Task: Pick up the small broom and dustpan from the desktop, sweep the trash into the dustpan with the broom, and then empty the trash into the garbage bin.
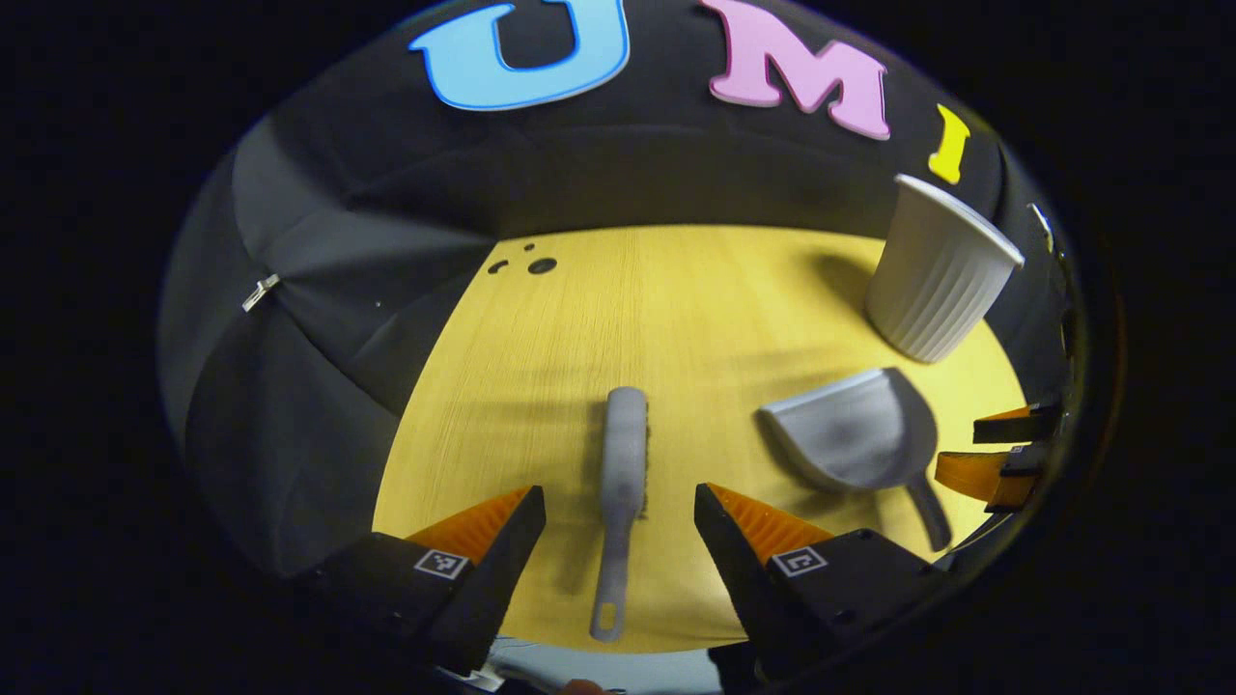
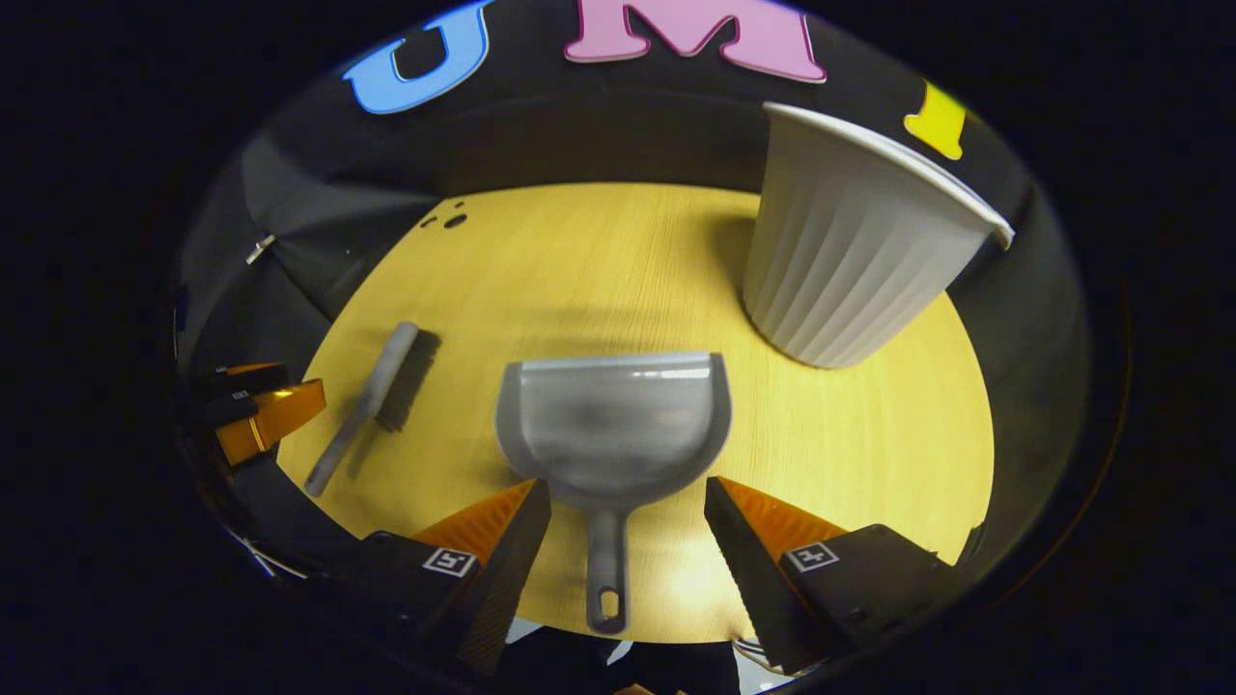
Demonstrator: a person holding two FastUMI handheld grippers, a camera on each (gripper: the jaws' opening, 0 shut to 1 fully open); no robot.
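A small grey broom [image 1: 621, 492] lies flat on the yellow wooden desktop [image 1: 676, 299], handle toward me. My left gripper [image 1: 620, 507] hovers open over it, one finger on each side of the handle, not touching. A grey dustpan [image 2: 613, 425] lies mouth away, handle toward me. My right gripper [image 2: 628, 507] stands open around that handle [image 2: 606, 569] without contact. The dustpan [image 1: 859, 434] and the right gripper [image 1: 1004, 454] appear at the right in the left gripper view; the broom [image 2: 381, 396] and left gripper [image 2: 256, 410] at the left in the right gripper view. Small dark trash bits [image 1: 529, 263] lie at the far left corner.
A white ribbed garbage bin [image 2: 850, 261] stands at the far right of the desktop, seen also as the bin [image 1: 932, 275] in the left gripper view. The trash bits [image 2: 446, 220] sit near the far edge. Black cloth walls surround the table.
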